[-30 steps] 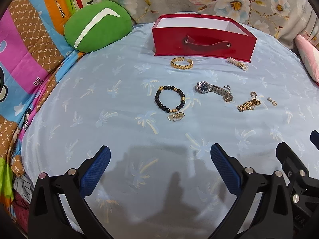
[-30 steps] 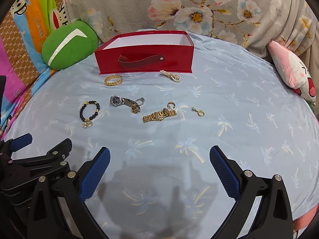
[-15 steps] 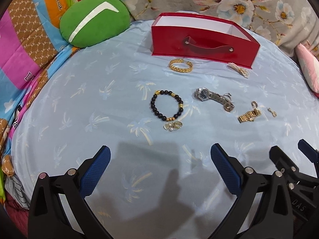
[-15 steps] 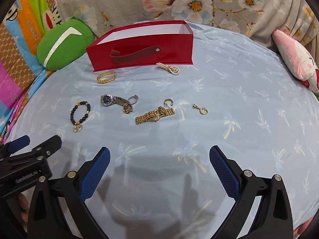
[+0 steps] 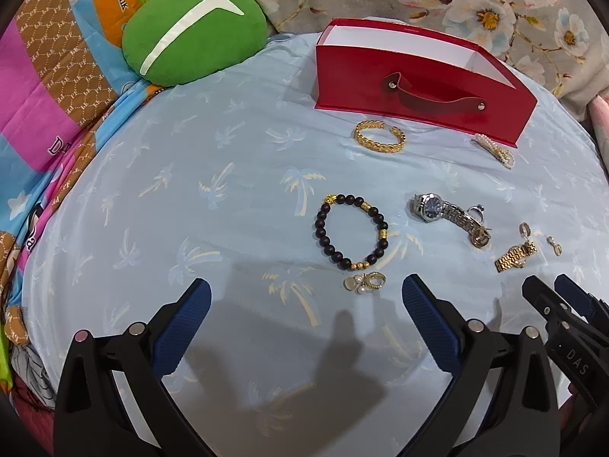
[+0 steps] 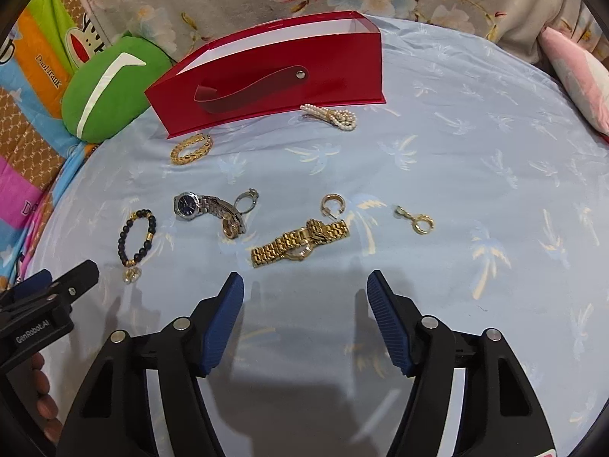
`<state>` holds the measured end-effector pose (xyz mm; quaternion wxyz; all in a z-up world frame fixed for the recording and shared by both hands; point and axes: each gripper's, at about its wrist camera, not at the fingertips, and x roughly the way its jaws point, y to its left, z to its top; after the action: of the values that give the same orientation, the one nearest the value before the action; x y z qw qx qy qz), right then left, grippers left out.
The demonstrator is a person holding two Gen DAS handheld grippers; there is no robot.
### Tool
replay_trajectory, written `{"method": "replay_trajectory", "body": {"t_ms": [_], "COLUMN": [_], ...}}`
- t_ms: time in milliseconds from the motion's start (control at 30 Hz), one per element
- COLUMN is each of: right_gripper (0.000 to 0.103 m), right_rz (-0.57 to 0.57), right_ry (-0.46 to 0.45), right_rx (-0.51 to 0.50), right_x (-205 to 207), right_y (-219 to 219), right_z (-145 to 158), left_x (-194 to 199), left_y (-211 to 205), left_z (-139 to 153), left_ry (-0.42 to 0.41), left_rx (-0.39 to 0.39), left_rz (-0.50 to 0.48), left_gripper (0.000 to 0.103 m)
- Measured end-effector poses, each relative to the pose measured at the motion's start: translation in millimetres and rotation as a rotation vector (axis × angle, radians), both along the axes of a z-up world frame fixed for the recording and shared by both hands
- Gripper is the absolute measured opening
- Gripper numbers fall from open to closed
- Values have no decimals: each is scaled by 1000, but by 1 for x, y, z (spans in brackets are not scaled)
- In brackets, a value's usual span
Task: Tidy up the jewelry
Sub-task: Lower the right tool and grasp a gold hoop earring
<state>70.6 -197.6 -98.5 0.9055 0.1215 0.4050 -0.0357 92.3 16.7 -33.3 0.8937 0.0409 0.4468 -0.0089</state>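
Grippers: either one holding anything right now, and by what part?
Nothing held. Left gripper is open over bare sheet; right gripper is closing with nothing between its fingers, the gold watch just ahead of it.

Before you on the sheet (image 6: 475, 144), the box (image 6: 274, 87) stands behind the bangle (image 6: 191, 148), watch (image 6: 207, 205) and link bracelet (image 6: 300, 242).

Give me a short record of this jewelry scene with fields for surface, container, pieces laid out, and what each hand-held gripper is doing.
surface: light blue palm-print cloth
container: red box, open top, at the far side; contents not visible
pieces on cloth: gold bangle, pearl clip, silver watch, gold watch, black bead bracelet, small rings and earrings
left hand-held gripper: open, nothing between the fingers
right hand-held gripper: closing, nothing between the fingers, gold watch just ahead
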Motion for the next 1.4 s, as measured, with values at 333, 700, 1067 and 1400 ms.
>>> {"method": "replay_trajectory", "body": {"t_ms": [333,700,1067,1400], "right_gripper": [38,22,18,6], "right_rz": [101,129,114,117], "right_ry": [7,35,30,11], "right_rx": [31,44,66,83], "right_x": [26,46,58,62], "right_y": [23,37,37,33], "right_z": [-2,-9,-11,-13], "left_x": [9,13,14,11], "left_y": [4,12,18,3], "left_z": [-9,-18,-23,-29], "left_ry": [22,44,56,72], "left_rx": [-4,-20,-34,-42], "left_rz": [-6,0,3,-45], "left_gripper": [98,98,98,98]}}
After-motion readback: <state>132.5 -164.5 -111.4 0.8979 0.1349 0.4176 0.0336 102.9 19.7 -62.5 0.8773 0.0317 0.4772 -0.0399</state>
